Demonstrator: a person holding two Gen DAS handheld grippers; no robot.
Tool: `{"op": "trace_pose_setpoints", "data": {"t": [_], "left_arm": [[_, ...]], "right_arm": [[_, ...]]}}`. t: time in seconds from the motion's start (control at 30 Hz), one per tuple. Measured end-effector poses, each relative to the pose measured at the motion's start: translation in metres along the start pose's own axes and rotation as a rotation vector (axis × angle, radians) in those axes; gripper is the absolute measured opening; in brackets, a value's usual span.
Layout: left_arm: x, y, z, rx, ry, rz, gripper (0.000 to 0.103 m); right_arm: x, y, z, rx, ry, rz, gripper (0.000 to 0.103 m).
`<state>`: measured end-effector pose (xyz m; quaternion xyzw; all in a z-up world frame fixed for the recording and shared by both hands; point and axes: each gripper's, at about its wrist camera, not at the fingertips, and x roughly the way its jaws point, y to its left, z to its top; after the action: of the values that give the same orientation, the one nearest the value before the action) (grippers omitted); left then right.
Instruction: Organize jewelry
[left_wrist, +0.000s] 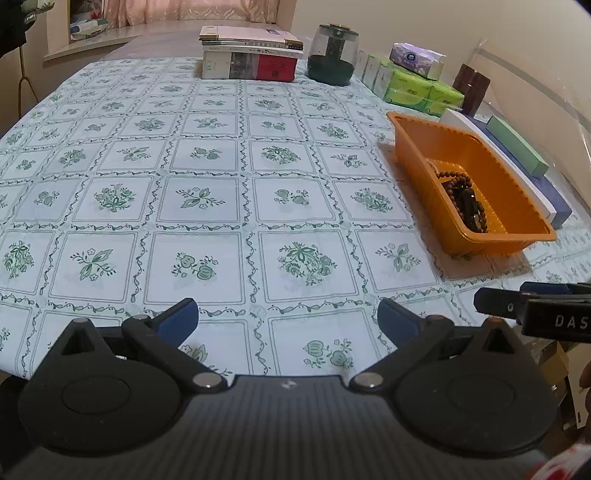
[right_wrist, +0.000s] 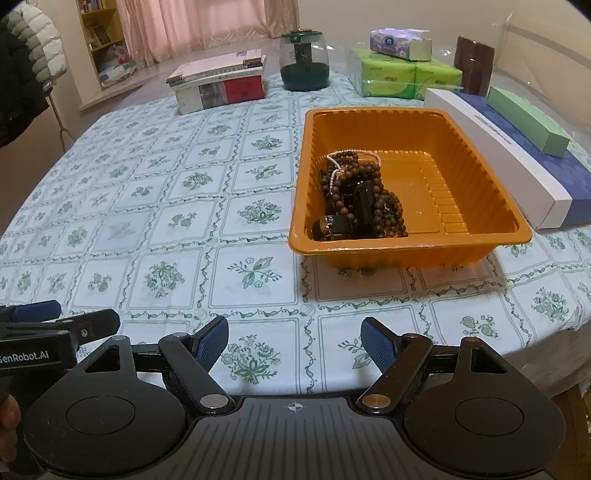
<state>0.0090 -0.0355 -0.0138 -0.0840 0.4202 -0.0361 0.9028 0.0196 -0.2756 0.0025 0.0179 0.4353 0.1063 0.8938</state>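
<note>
Floral-clothed table (right_wrist: 184, 206) is mostly bare, jewelry (right_wrist: 354, 199) already heaped in the orange tray's (right_wrist: 406, 245) left corner, so both grippers (left_wrist: 288, 317) (right_wrist: 293, 339), jaws released and empty, are best kept clear of it.

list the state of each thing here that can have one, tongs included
left tongs: open, empty, over bare tablecloth
right tongs: open, empty, short of the tray
orange tray: upright on the table, holding jewelry at one end
bead strands: piled and tangled inside the tray
glass jar: upright, lid on
tissue pack: lying on the green packs
books: stacked, closed
</note>
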Motion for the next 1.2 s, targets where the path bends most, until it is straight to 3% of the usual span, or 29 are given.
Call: {"op": "trace_pose_setpoints", "data": {"t": [1.2], "left_arm": [[-0.0003,-0.0045,-0.0011,0.034,-0.012,-0.008,0.103]], "right_arm": [[0.0021,0.0026,-0.0024,0.002,0.003,-0.001,0.078]]}}
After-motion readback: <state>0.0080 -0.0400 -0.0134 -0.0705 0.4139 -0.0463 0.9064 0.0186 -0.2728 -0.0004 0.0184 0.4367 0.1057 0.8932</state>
